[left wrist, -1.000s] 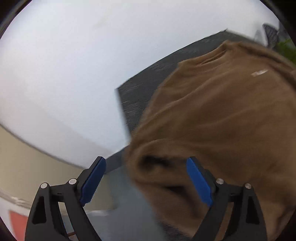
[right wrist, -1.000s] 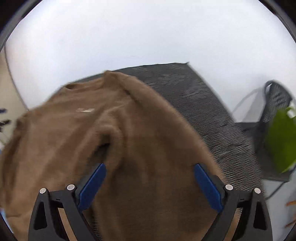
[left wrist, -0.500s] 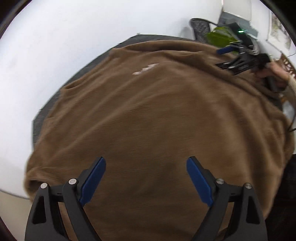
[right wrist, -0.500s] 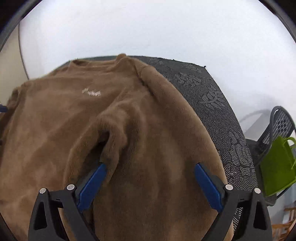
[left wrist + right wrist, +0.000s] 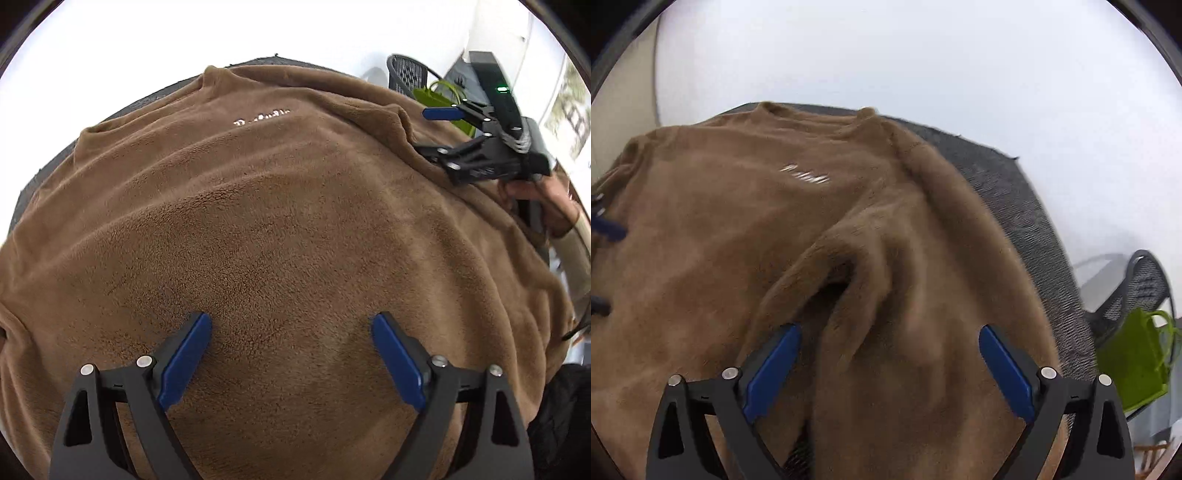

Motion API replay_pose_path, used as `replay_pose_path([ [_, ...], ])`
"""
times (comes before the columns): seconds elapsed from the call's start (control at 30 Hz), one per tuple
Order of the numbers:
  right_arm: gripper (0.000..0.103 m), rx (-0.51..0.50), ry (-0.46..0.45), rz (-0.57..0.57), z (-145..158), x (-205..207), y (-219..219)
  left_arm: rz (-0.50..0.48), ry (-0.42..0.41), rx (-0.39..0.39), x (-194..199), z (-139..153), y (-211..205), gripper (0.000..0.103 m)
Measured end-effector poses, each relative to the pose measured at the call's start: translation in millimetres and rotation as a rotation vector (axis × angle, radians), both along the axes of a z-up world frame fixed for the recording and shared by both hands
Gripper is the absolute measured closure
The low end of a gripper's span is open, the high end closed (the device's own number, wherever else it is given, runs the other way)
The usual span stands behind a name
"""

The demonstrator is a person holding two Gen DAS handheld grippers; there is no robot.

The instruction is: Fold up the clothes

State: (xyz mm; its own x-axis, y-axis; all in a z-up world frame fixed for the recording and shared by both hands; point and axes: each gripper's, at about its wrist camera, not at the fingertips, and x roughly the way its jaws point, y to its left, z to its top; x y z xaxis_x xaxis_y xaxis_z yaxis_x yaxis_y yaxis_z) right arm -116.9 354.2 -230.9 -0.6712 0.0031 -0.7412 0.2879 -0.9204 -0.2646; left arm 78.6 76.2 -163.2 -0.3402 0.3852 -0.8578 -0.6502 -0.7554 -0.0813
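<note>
A brown fleece sweatshirt [image 5: 280, 229] with small white lettering on the chest lies spread, front up, on a dark grey mat [image 5: 1015, 192]. My left gripper [image 5: 291, 325] is open and empty, just above the lower body of the sweatshirt. My right gripper [image 5: 890, 332] is open and empty over the right sleeve [image 5: 894, 280], which is folded in across the body with its cuff opening facing me. The right gripper also shows in the left wrist view [image 5: 439, 129], at the sweatshirt's right edge, held by a hand.
The mat [image 5: 48, 162] lies on a white surface [image 5: 923, 66]. A black mesh chair [image 5: 1145, 284] and a green bag [image 5: 1134, 362] stand to the right, beyond the mat's edge.
My left gripper swung from the sweatshirt's left edge to over its lower body. My right gripper shifted slightly over the folded sleeve. Both stayed open.
</note>
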Motion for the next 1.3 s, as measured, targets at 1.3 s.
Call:
replay_pose_path([
  [1.3,0.001,-0.066,0.011,-0.067,11,-21,2,0.186,-0.082,0.334,49,33,-41,0.001],
])
